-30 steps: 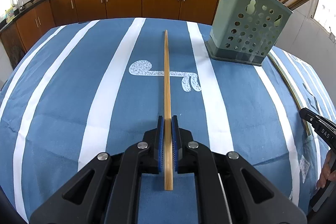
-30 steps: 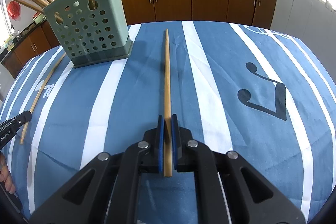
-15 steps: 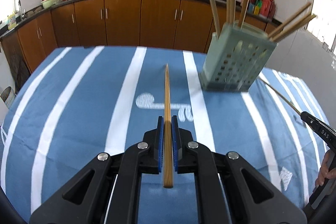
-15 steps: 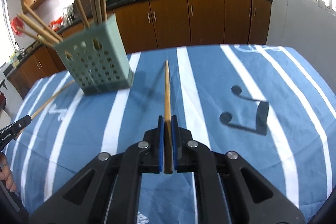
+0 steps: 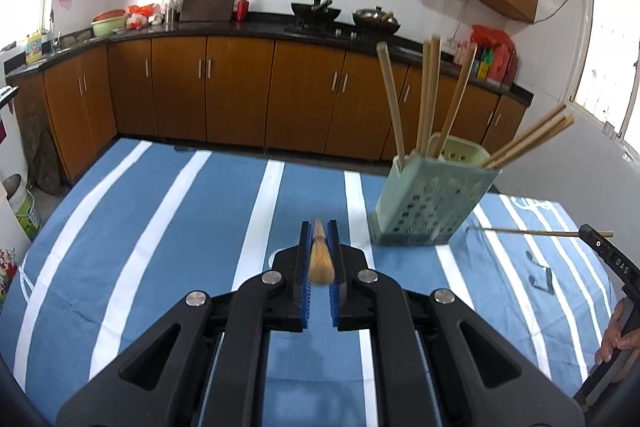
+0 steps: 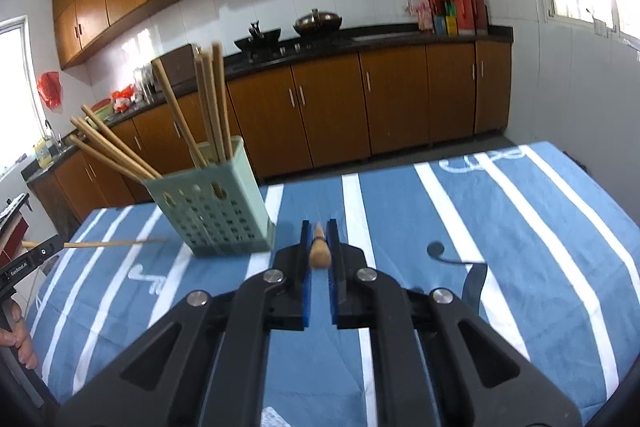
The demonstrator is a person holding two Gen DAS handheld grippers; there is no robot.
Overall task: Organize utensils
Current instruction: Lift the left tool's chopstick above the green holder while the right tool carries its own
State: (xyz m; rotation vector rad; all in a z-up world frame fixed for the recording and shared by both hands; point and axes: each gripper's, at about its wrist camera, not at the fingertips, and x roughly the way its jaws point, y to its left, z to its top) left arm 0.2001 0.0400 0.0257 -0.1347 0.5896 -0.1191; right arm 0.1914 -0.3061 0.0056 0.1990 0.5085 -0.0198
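Observation:
A pale green perforated utensil holder [image 5: 430, 203] stands on the blue striped tablecloth with several wooden chopsticks [image 5: 428, 99] leaning in it; it also shows in the right wrist view [image 6: 212, 203]. My left gripper [image 5: 319, 247] is shut on a wooden chopstick [image 5: 320, 261], seen end-on, held above the table. My right gripper [image 6: 319, 245] is shut on another wooden chopstick [image 6: 319, 255], also end-on and raised. Each gripper's chopstick shows from the side in the other view [image 5: 536, 231], [image 6: 112, 243], pointing at the holder's base.
The table with its blue and white striped cloth [image 5: 160, 247] fills the foreground. Brown kitchen cabinets [image 5: 240, 95] and a counter with woks [image 5: 316, 11] run along the back wall. A white bucket [image 5: 22, 203] stands on the floor at left.
Both grippers have lifted and tilted up with their chopsticks, so each stick now appears end-on. The holder looks farther and lower in both views.

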